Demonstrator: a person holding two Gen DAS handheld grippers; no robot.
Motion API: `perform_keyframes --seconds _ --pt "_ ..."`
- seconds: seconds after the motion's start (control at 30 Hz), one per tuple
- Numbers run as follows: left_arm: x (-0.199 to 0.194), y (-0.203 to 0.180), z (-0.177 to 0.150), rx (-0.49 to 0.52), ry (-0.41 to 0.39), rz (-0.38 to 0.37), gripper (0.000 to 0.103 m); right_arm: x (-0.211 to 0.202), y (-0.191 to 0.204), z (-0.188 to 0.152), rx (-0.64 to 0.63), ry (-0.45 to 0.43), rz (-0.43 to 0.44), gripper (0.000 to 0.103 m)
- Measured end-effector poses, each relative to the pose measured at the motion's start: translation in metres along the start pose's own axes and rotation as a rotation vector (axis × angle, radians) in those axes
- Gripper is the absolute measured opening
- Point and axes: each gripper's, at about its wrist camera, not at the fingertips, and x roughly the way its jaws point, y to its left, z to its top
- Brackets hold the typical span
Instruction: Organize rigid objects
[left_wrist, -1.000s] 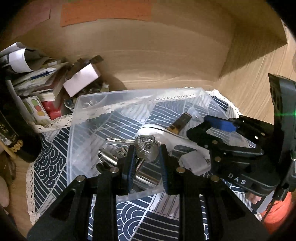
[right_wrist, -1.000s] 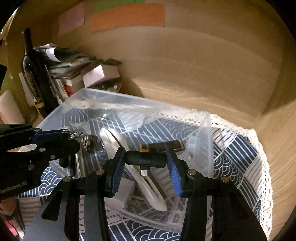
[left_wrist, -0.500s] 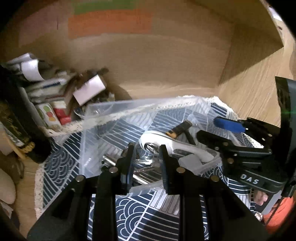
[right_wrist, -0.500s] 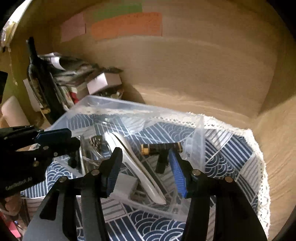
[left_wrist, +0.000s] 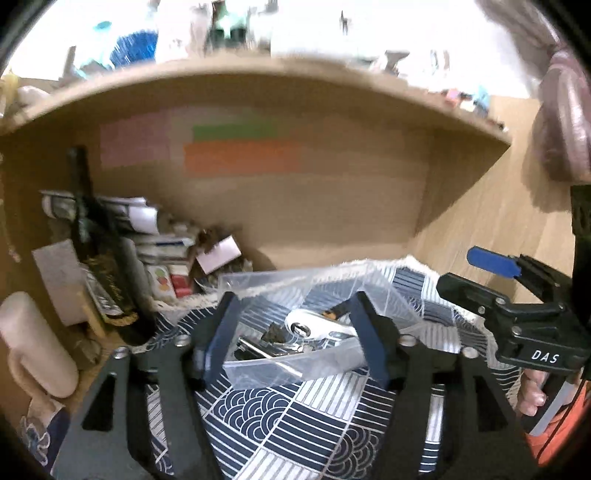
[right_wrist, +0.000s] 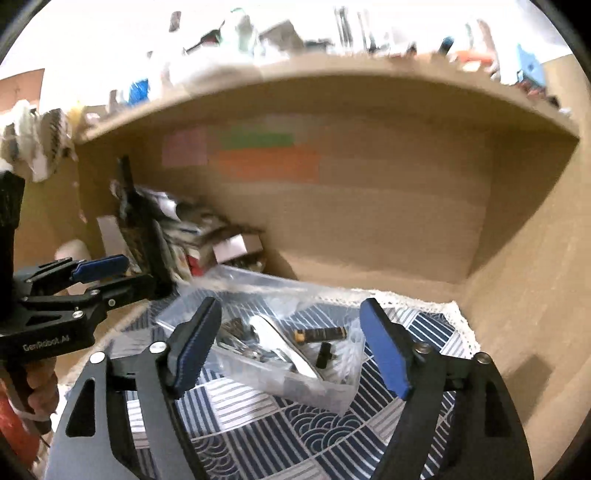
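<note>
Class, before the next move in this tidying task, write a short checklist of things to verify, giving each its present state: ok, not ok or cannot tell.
1. Left gripper open and holding nothing: ok.
2. Right gripper open and holding nothing: ok.
3. Black adapter lies inside the clear bin: ok.
4. Keys lie inside the bin: ok.
5. Bin sits flat on the patterned cloth: ok.
6. Nothing rigid left outside the bin: cannot tell.

We see a dark bottle (left_wrist: 101, 266) beside stacked papers (left_wrist: 147, 229), coloured notes (left_wrist: 240, 151) on the wooden back panel (left_wrist: 332, 206), and a patterned cloth (left_wrist: 295, 417).
</note>
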Motion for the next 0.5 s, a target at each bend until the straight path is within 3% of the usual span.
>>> perform_keyframes --seconds 0.1,0.17,0.5 --pt "-0.021 -0.004 -0.001 0.0 -0.04 0.011 0.074 -0.017 0.005 -0.002 -0.005 -0.04 -0.013 0.084" --pt "-0.035 -0.007 -0.004 0.004 -0.071 0.027 0.085 -0.028 0.009 -0.004 -0.008 -0.065 -0.022 0.086" --pt "-0.071 -0.016 -0.014 0.005 -0.142 0.039 0.09 -0.055 0.023 -0.012 -0.021 -0.115 -0.013 0.095"
